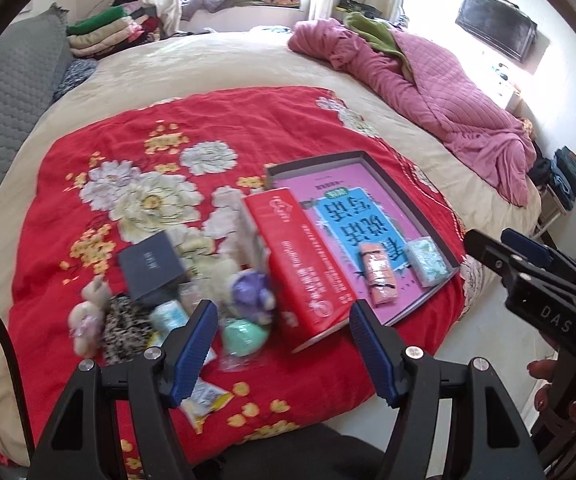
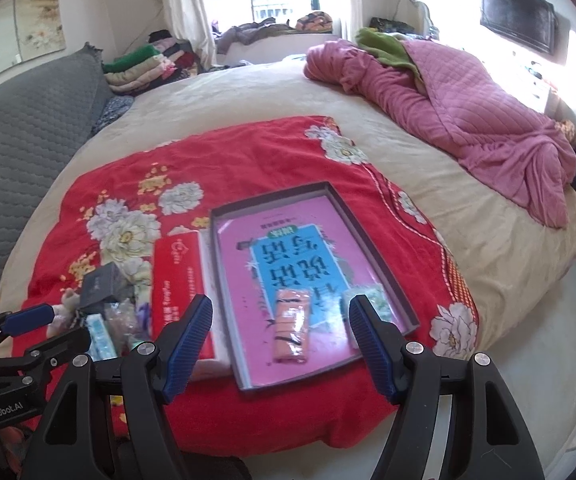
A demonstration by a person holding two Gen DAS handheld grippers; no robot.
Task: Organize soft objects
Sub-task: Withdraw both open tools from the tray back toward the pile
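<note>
Bedroom, red flowered blanket [image 1: 207, 128] on the bed: both tongs, left [image 1: 281, 344] and right [image 2: 279, 340], gape empty, soft toys [image 1: 175, 300] piled at nine o'clock of the tray [image 2: 372, 240], awaiting sorting.

Both tools are matte black plastic with ribbed blue finger pads and round silver screws at the joints. The right gripper [image 1: 528, 256] carries embossed "DAS" lettering; the left gripper [image 2: 43, 328] reads "GenRobot.AI". Bare fingers [image 1: 544, 384] show beside it.

Motion-blurred soft toys [image 1: 247, 296]; yellow packet [image 1: 203, 400] partly behind left tool [image 1: 281, 344].
</note>
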